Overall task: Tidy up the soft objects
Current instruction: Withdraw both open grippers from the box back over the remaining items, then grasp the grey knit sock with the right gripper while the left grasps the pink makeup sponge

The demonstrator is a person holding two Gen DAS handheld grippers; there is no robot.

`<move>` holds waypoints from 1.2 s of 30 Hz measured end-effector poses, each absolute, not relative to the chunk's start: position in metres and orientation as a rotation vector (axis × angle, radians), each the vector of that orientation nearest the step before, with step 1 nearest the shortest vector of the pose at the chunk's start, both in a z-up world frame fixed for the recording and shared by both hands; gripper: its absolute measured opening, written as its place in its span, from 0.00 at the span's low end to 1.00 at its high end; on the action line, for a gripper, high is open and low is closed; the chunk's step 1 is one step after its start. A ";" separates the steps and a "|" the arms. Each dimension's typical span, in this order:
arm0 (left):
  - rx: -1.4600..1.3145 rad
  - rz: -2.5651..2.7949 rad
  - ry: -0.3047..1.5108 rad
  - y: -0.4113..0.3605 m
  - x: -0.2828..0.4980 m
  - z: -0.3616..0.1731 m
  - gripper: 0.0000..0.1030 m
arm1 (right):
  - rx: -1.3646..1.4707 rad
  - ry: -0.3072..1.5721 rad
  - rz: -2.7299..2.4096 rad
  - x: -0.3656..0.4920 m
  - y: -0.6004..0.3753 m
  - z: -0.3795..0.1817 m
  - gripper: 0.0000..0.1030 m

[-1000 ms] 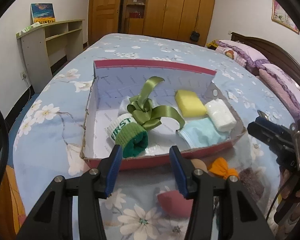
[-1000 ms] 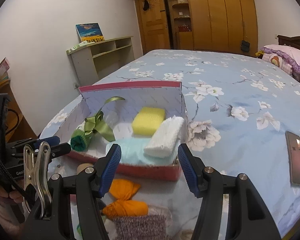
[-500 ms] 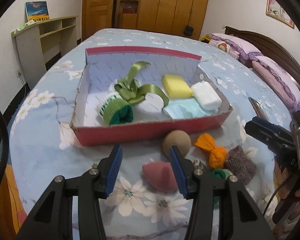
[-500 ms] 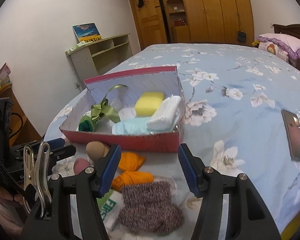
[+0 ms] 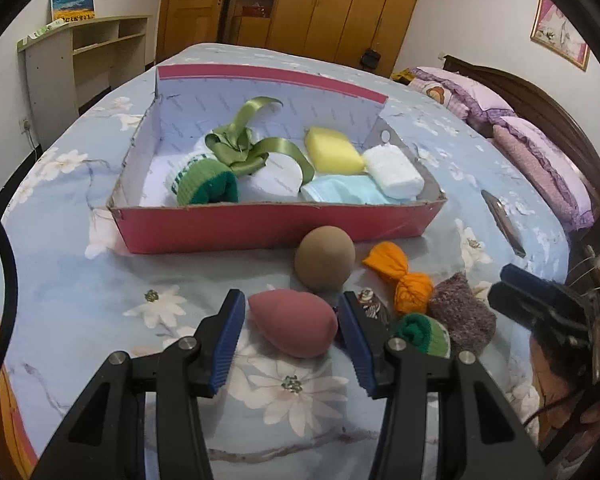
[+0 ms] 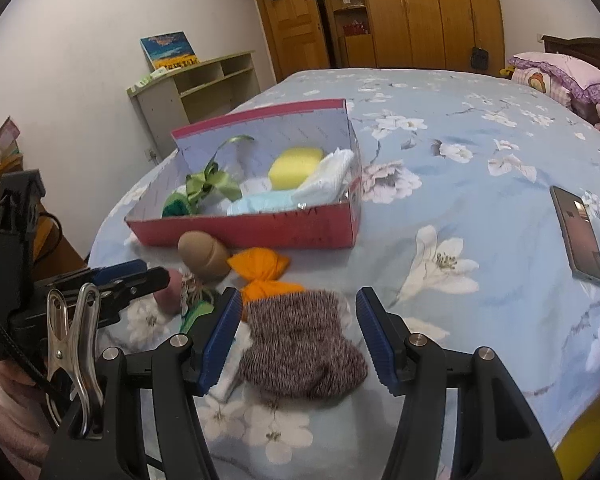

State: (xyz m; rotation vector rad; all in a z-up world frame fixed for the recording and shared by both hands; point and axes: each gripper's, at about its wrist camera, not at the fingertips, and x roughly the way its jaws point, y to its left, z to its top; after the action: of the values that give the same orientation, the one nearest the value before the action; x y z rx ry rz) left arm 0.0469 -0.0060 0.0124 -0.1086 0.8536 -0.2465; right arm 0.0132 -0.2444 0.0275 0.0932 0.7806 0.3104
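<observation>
A red box (image 5: 260, 228) on the bed holds a green-cuffed sock (image 5: 204, 184), a green ribbon (image 5: 244, 148), a yellow sponge (image 5: 332, 156), a white towel roll (image 5: 396, 172) and a light blue cloth (image 5: 348, 192). In front of it lie a tan ball (image 5: 324, 258), a pink teardrop sponge (image 5: 294, 328), an orange cloth (image 5: 400, 276), a grey-purple knit sock (image 6: 304, 348) and a green sock (image 5: 420, 332). My left gripper (image 5: 292, 336) is open around the pink sponge. My right gripper (image 6: 296, 336) is open around the knit sock.
A phone (image 6: 578, 232) lies on the floral bedsheet to the right. Purple pillows (image 5: 540, 160) sit by the headboard. A shelf unit (image 5: 80, 64) stands left by the wall, and wooden wardrobes (image 5: 320, 12) stand behind the bed.
Both grippers have pulled back from over the box and dropped toward the loose items in front of it. The left now straddles the pink sponge, the right the knit sock.
</observation>
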 end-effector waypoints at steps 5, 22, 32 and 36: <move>-0.097 -0.223 0.829 -0.010 0.047 0.003 0.50 | 0.064 0.784 0.285 0.009 -0.242 0.018 0.59; -0.194 -0.215 0.845 -0.005 0.056 -0.017 0.65 | 0.115 0.886 0.269 0.019 -0.250 -0.017 0.59; -0.169 -0.258 0.837 -0.012 0.051 -0.011 0.44 | 0.163 0.914 0.278 0.021 -0.255 -0.025 0.59; -0.149 -0.258 0.829 -0.015 0.049 -0.009 0.42 | 0.169 0.909 0.283 0.020 -0.256 -0.025 0.58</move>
State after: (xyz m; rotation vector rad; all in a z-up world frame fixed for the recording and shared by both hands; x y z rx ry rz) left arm 0.0492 -0.0152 -0.0089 -0.1493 0.8288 -0.2578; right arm 0.0201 -0.2556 -0.0247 0.1691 0.9089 0.2827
